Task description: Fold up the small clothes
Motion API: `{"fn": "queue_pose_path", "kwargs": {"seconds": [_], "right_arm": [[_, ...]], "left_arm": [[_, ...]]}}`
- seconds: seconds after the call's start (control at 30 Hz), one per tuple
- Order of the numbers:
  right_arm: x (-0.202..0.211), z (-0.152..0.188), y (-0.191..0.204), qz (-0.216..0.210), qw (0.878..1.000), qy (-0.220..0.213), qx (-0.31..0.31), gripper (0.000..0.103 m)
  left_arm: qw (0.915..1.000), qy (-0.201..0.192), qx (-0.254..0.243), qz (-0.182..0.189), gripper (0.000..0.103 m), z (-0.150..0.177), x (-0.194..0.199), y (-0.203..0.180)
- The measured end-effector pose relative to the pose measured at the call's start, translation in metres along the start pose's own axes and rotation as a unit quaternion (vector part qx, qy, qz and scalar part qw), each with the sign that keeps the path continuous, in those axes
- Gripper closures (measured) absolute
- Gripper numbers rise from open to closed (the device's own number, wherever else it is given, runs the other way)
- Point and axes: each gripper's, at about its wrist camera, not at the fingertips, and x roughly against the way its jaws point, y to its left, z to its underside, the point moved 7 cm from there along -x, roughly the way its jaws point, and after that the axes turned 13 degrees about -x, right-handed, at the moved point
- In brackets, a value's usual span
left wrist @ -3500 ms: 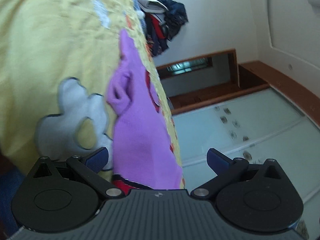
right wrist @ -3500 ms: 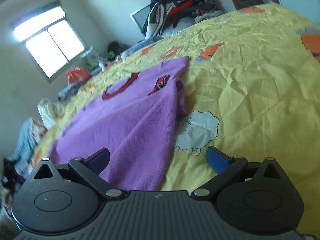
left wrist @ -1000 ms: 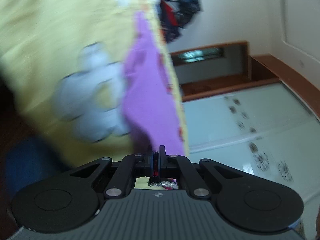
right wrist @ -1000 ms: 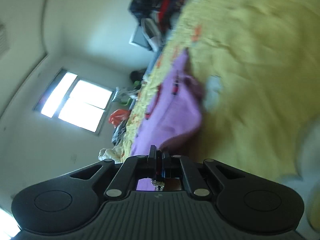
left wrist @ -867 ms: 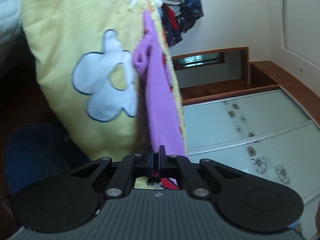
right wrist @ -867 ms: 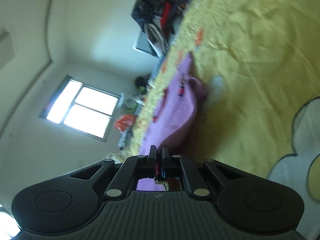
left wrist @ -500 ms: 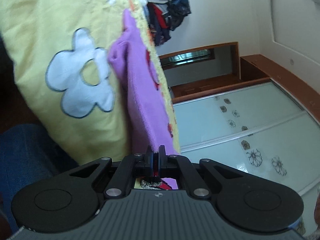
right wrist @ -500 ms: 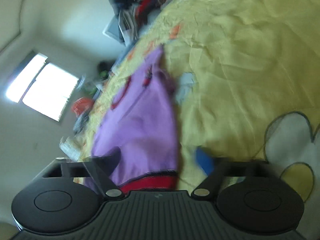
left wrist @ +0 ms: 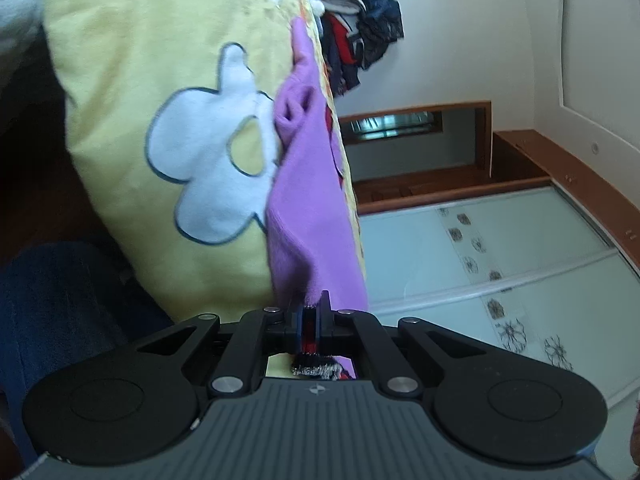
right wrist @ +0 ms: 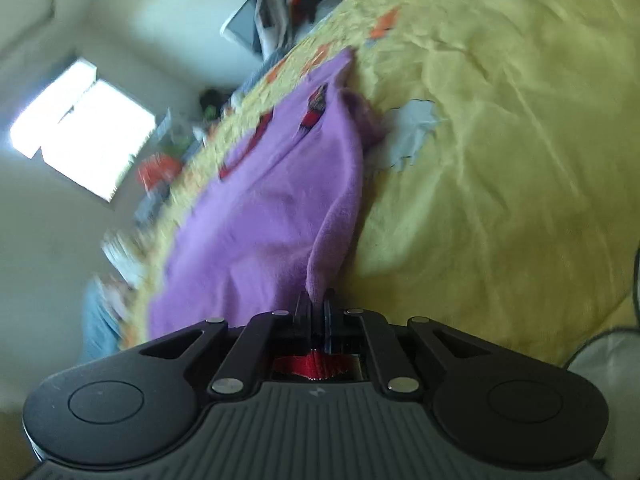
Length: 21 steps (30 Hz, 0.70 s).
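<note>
We are viewing a purple garment (right wrist: 272, 208) that is lying spread on a yellow bedspread (right wrist: 500, 160), which serves as our landmark. With the left gripper (left wrist: 309, 320) we are pinching the garment's red-trimmed hem, both jaws pressed together on the cloth, at the near edge of the bedspread beside its white flower patch (left wrist: 208, 160). With the right gripper (right wrist: 316, 320) we are likewise clamping the hem, the jaws drawn tight with red trim (right wrist: 316, 364) bunching behind them. From this grip the fabric is rising in a raised fold and running away across the bedspread toward a white sheep patch (right wrist: 412, 128). At the far end of the bedspread a pile of dark clothes (left wrist: 356, 20) is sitting. Beyond the bedspread's left side, in the right wrist view, a bright window (right wrist: 80, 128) is glowing; the right wrist view is blurred.
</note>
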Motion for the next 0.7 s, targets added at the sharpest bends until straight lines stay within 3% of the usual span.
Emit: {"fn": "queue_pose_path", "kwargs": {"seconds": [0.17, 0.4, 0.53, 0.7], "right_arm": [[0.024, -0.003, 0.011, -0.116, 0.991, -0.006, -0.071, 0.098], [0.069, -0.001, 0.050, -0.196, 0.978, -0.025, -0.073, 0.098], [0.095, 0.007, 0.072, -0.210, 0.977, -0.022, -0.043, 0.098], [0.107, 0.023, 0.044, -0.179, 0.981, -0.011, -0.073, 0.098]], "left_arm": [[0.9990, -0.021, 0.001, 0.040, 0.100, 0.004, 0.005, -0.012], [0.9956, -0.056, -0.019, 0.073, 0.100, 0.004, 0.039, -0.055], [0.9949, -0.058, -0.030, 0.078, 0.100, 0.014, 0.057, -0.073], [0.9970, -0.035, -0.005, 0.068, 0.100, 0.047, 0.073, -0.073]]}}
